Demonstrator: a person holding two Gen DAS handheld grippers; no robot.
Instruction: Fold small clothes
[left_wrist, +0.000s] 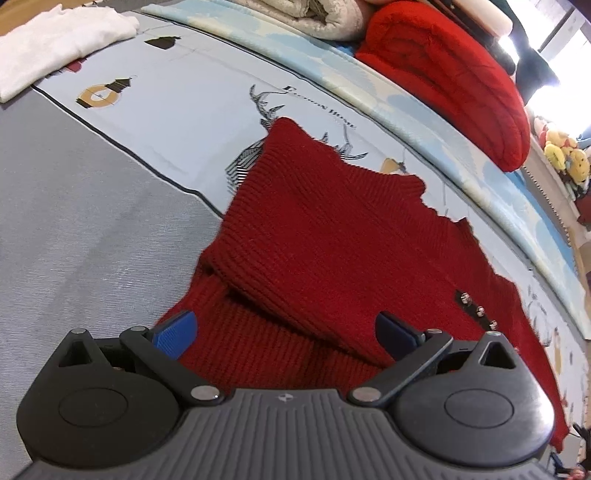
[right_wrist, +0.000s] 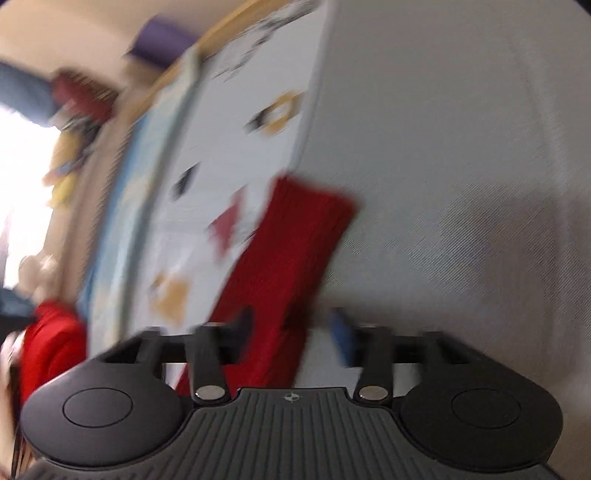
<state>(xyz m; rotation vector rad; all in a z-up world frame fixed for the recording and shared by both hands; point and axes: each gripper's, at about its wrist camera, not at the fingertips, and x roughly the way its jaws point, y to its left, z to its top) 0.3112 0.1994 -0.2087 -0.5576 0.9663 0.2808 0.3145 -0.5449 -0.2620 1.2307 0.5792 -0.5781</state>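
Note:
A dark red knit sweater (left_wrist: 332, 236) lies spread on the bed, one part folded over itself, with small metal buttons (left_wrist: 480, 310) near its right side. My left gripper (left_wrist: 286, 332) is open, its blue pads wide apart just above the sweater's near part, holding nothing. In the blurred right wrist view a red knit sleeve (right_wrist: 291, 266) stretches away over the sheet. My right gripper (right_wrist: 291, 332) is open, with the sleeve's near end between its fingers.
The bed has a grey sheet (left_wrist: 81, 236) and a pale blue printed cover (left_wrist: 177, 92). A folded white garment (left_wrist: 55, 40) lies far left. A rolled red blanket (left_wrist: 454, 77), a beige blanket (left_wrist: 314, 14) and plush toys (left_wrist: 565, 155) line the far side.

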